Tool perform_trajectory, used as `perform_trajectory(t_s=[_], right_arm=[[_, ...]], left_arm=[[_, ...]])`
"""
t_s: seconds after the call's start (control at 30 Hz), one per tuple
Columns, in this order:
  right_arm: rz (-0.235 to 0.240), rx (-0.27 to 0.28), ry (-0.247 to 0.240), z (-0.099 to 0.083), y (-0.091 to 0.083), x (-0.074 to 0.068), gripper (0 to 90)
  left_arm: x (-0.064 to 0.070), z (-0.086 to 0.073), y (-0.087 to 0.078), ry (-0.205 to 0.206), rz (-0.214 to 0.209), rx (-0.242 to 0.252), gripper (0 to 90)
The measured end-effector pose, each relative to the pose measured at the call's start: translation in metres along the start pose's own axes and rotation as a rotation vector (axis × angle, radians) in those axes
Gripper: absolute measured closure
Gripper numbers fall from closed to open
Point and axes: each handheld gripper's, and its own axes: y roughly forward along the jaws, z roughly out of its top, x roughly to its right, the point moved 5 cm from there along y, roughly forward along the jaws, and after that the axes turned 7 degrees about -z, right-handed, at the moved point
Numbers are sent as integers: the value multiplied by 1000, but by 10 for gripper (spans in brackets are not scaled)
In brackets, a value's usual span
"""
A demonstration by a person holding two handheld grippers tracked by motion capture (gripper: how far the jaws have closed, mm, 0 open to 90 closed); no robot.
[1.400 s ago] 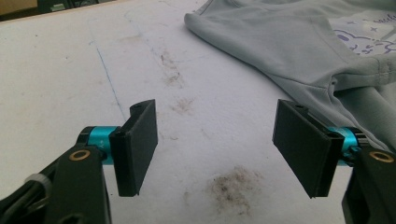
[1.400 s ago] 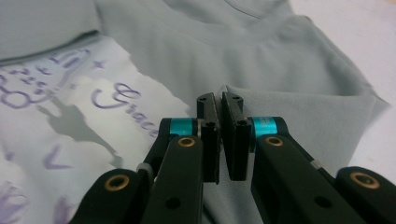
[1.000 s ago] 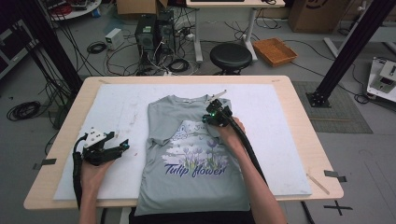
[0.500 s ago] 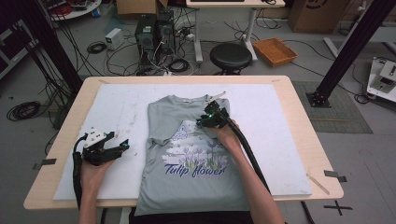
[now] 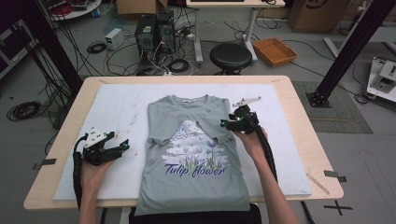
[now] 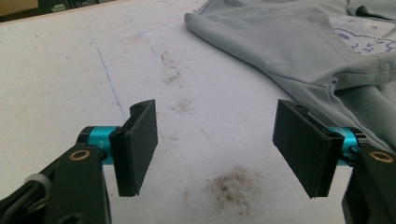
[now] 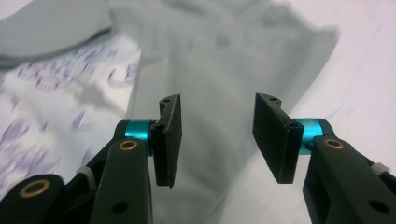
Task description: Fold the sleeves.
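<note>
A grey shirt point(image 5: 194, 158) lies flat at the centre of the tabletop point(image 5: 299, 100), on a white pad point(image 5: 121, 107), collar toward 12 o'clock and hem hanging past the near edge at 6 o'clock. Both sleeves appear folded in over the chest, and the purple flower print faces up.

The right hand-held gripper point(image 5: 227, 122) hovers at the shirt's 2 o'clock corner, over the folded right sleeve. Its jaws stand apart and hold nothing; in the right gripper view point(image 7: 215, 135) grey cloth lies under and beyond them, blurred, with the pad off toward 3 o'clock.

The left hand-held gripper point(image 5: 122, 146) sits low over the bare pad at the shirt's 9 o'clock side, apart from the cloth. It too is released, jaws wide. The left gripper view point(image 6: 215, 144) shows the stained pad between them and the shirt's side edge and left sleeve fold point(image 6: 299, 51) up at 1 o'clock.

The shirt looks light, soft and limp. It should drape and crease wherever it is lifted, and a single-point pinch would likely bunch it or drag the layers askew. Thicker places, such as the shoulder seam, sleeve fold or side edge, seem the best to pinch, one with each jaw pair, so a fold carries over evenly. Thin jersey may slip from a shallow pinch.
</note>
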Motion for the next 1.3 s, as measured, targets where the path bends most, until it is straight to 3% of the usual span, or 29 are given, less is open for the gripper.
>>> perform_trajectory(t_s=[0.07,0.2,0.37,0.53,0.63,0.73,0.97,1.3], right_arm=[[24,-11,4,-12,-1,-4,528],[49,-36,-47,-27,3,-17,521],[8,-77,-93,-36,12,-24,516],[-26,-66,-134,-37,14,-28,474],[-39,-44,-113,-35,12,-24,367],[-29,0,-87,-33,6,-19,319],[-32,76,-73,-30,-9,-12,306],[-63,184,20,-43,-31,12,272]], left_arm=[[0,0,0,0,1,-2,311],[0,0,0,0,2,-1,311],[0,0,0,0,0,4,311],[0,0,0,0,1,2,311],[0,0,0,0,0,2,311],[0,0,0,-2,0,2,311],[0,0,0,2,1,3,311],[0,0,0,5,2,3,311]])
